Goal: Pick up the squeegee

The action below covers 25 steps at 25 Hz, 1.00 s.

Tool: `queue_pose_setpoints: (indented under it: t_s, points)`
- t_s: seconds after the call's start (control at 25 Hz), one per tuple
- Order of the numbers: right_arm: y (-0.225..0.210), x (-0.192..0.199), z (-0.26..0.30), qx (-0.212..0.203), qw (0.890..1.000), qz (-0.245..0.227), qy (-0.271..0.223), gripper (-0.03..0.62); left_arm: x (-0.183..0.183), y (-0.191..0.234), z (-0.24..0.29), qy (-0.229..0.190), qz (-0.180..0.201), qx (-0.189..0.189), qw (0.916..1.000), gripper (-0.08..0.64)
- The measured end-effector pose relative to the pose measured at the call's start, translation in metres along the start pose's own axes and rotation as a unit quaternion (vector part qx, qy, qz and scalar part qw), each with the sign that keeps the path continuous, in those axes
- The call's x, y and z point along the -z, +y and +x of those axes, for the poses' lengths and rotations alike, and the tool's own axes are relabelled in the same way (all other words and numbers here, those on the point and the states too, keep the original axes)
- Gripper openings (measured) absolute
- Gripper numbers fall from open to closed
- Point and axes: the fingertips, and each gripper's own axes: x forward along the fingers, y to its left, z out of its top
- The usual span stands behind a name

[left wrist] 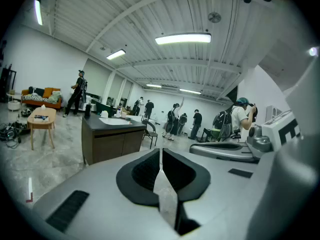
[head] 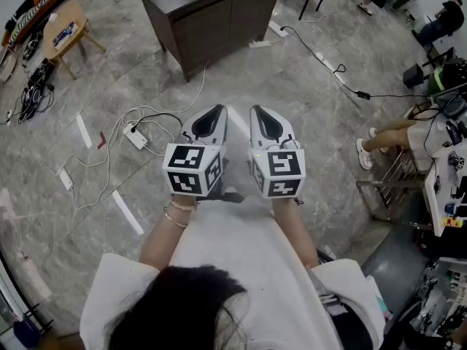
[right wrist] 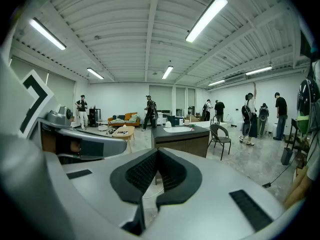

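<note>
Grey left tool beside right tool (both closed).

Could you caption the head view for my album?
Person holding left gripper and right gripper side by side, both shut and empty, over a cable-strewn grey floor near a dark cabinet.

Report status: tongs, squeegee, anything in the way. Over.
Left tongs and right tongs shut, empty, side by side. Squeegee not in view. Dark cabinet ahead; loose cables lying before it.
</note>
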Motion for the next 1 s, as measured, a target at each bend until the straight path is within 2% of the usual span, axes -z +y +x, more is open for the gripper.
queue_pose_setpoints:
  t_s: [0.2,0.4,0.72,0.88,1.0]
  points:
    - [0.004,0.004,-0.004,0.001,1.0,0.002,0.004,0.026,0.003,-0.005,-0.005,-0.002,0.005,0.007,1.0,0.04]
    - [0.005,0.014,-0.002,-0.014,0.999,0.025,0.016,0.026,0.005,-0.005,-0.002,-0.003,0.004,0.012,0.9999,0.04]
    - [-0.004,0.025,0.01,-0.013,0.999,0.023,0.036,0.027,0.014,0.001,0.021,0.01,-0.013,0.027,0.9995,0.04]
    - [-0.006,0.025,0.023,-0.006,0.999,-0.014,0.041,0.028,0.017,0.011,0.036,0.02,-0.011,0.03,0.9993,0.04]
    - [-0.009,0.023,0.037,-0.015,0.999,-0.013,0.042,0.028,0.014,0.019,0.052,0.028,-0.014,0.032,0.999,0.04]
